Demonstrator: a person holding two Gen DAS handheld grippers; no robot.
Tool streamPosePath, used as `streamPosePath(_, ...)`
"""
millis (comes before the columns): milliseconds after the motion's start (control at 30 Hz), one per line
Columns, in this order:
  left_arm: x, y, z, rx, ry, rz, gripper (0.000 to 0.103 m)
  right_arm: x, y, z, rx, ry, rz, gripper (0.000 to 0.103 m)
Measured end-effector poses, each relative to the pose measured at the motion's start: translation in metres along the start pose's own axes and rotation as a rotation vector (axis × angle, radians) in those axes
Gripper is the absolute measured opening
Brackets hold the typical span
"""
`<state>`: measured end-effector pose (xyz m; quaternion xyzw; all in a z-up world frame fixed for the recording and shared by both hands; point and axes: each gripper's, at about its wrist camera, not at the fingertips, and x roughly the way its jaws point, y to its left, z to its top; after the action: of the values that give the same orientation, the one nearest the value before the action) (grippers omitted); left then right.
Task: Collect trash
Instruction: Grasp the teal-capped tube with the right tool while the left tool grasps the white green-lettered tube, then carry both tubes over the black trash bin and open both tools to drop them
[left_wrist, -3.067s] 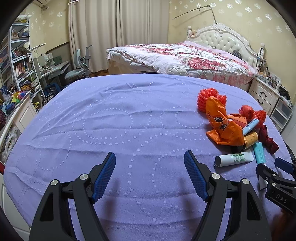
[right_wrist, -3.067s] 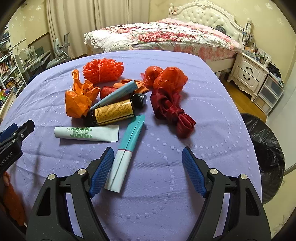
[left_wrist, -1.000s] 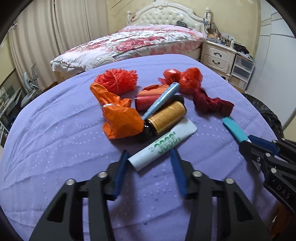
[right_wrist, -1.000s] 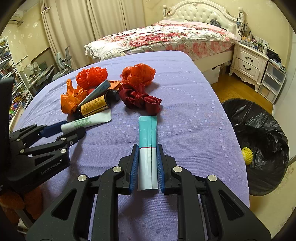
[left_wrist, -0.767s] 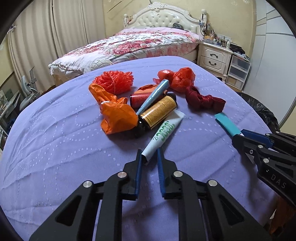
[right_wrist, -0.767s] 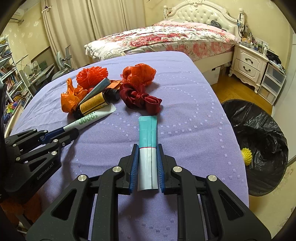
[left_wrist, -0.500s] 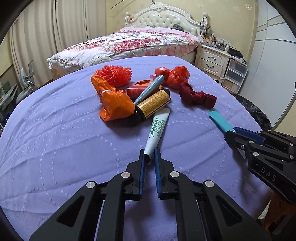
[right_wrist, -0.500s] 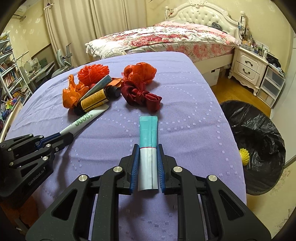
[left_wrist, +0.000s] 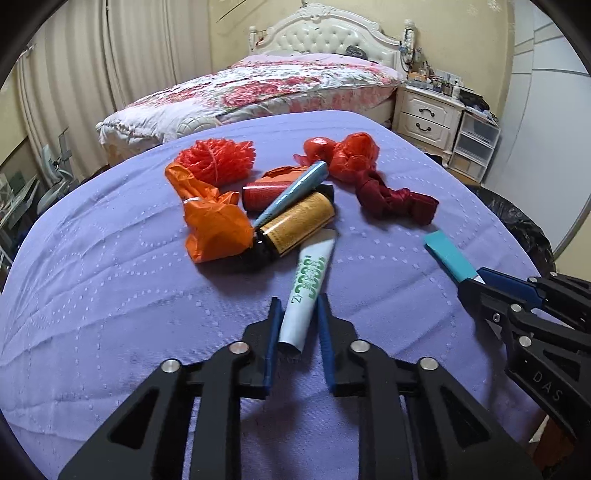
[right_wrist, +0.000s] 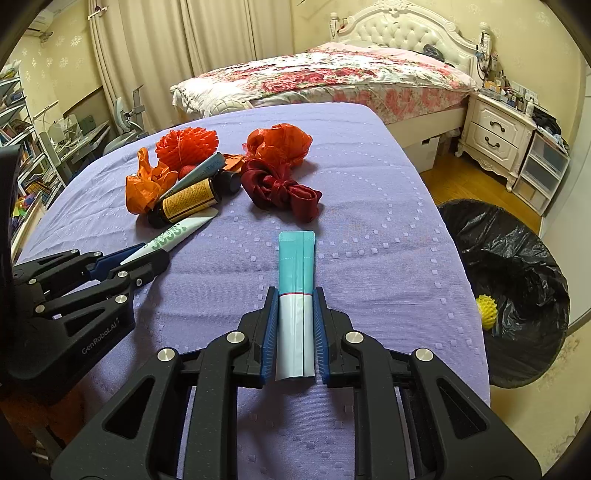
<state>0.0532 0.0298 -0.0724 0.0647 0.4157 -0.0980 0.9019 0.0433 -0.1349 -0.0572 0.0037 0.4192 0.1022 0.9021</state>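
Observation:
My left gripper (left_wrist: 297, 306) is shut on the cap end of a white tube with green print (left_wrist: 308, 284), whose far end rests by the trash pile. My right gripper (right_wrist: 295, 295) is shut on a teal and white tube (right_wrist: 297, 280) and holds it just above the purple table. The left gripper and its tube (right_wrist: 173, 234) also show at the left of the right wrist view. The pile holds an amber bottle (left_wrist: 295, 225), a blue tube (left_wrist: 291, 194), a red can (left_wrist: 264, 192), orange bags (left_wrist: 214, 221), a red net (left_wrist: 216, 160) and a dark red cloth (left_wrist: 391, 197).
A bin lined with a black bag (right_wrist: 509, 266) stands on the floor right of the table, with a yellow ball (right_wrist: 485, 306) inside. The purple table (right_wrist: 369, 140) ends close to the bin. A bed (right_wrist: 332, 77) and a nightstand (right_wrist: 495, 133) stand behind.
My left gripper moved in from the bare left of the table, closed on the white tube and swung it around toward me. My right gripper closed on the teal tube and drew it back from the pile.

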Motion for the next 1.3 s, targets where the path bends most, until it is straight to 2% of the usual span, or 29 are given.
streamPosePath(167, -0.007, 0.002, -0.003, -0.025, -0.021, -0.010, 0.012, -0.002, 0.000, -0.002, 0.002, -0.004, 0.003, 0.018)
streamPosePath(433, -0.027, -0.005, -0.012, -0.054, -0.054, -0.066, 0.012, -0.018, -0.005, -0.003, 0.007, -0.027, 0.002, 0.018)
streamPosePath(633, -0.046, -0.015, -0.002, -0.064, -0.136, -0.086, 0.012, -0.032, -0.018, 0.002, 0.026, -0.064, -0.016, 0.018)
streamPosePath(767, -0.050, -0.031, 0.012, -0.041, -0.180, -0.091, 0.012, -0.040, -0.034, 0.008, 0.051, -0.090, -0.045, 0.018)
streamPosePath(1067, -0.035, -0.084, 0.044, 0.018, -0.217, -0.132, 0.012, -0.055, -0.091, 0.021, 0.137, -0.145, -0.149, 0.018)
streamPosePath(1300, -0.011, -0.125, 0.064, 0.062, -0.202, -0.149, 0.012, -0.055, -0.140, 0.023, 0.215, -0.158, -0.217, 0.018)
